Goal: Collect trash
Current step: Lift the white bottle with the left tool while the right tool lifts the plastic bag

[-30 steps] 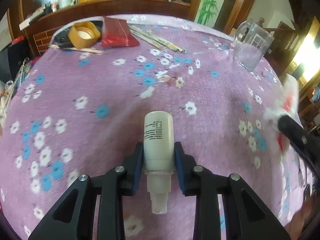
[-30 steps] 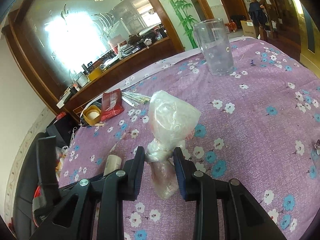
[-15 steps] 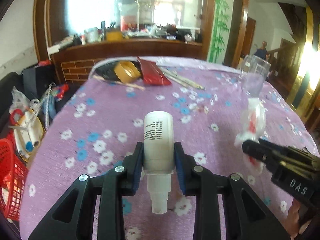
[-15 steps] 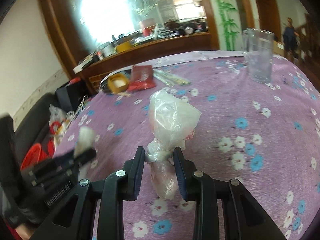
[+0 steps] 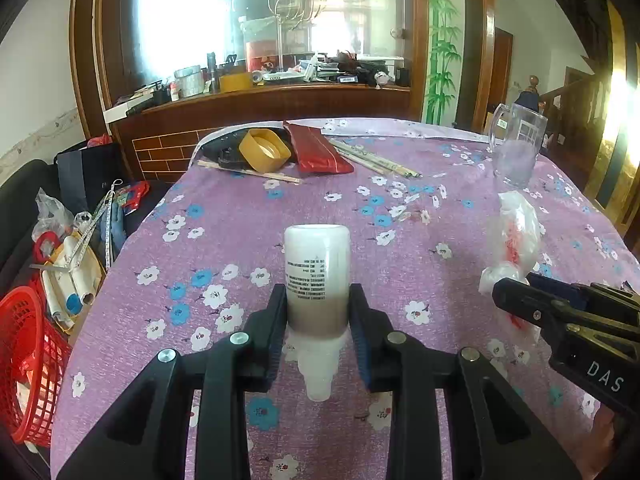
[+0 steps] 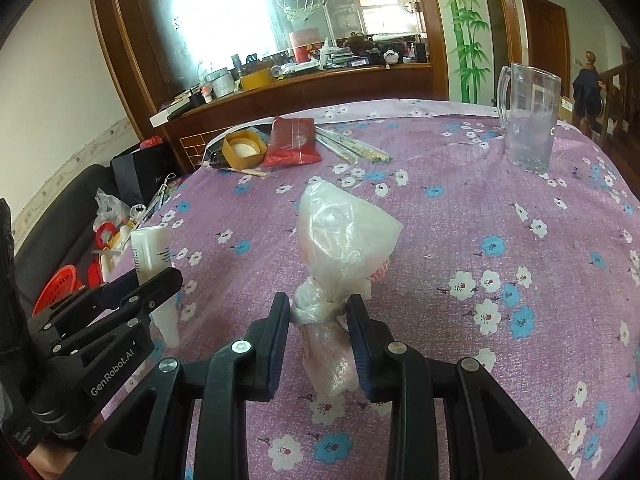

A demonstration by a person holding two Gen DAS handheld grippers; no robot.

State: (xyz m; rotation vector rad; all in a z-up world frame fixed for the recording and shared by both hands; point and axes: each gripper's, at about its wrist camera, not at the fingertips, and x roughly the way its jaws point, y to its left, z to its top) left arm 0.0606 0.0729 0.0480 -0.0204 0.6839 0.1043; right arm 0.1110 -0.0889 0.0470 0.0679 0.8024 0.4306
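Left wrist view: the left gripper [image 5: 318, 320] is clamped on a white bottle [image 5: 317, 264], held by its lower body with the nozzle pointing back toward the camera, clear above the purple flowered tablecloth [image 5: 400, 260]. Right wrist view: the right gripper [image 6: 318, 320] pinches a knotted plastic bag [image 6: 340, 236] at its twisted neck, likewise lifted off the cloth. Both pieces of trash are therefore picked up and in carriage; collection is judged done, disposal not yet. A red basket [image 5: 24, 360] sits low at the near left, beside the table edge, and appears the likely receptacle. The next move calls for swinging each load leftward over it, one after the other, and parting the jaws only once directly above. A glass mug [image 6: 528, 120] stands far right, untouched.
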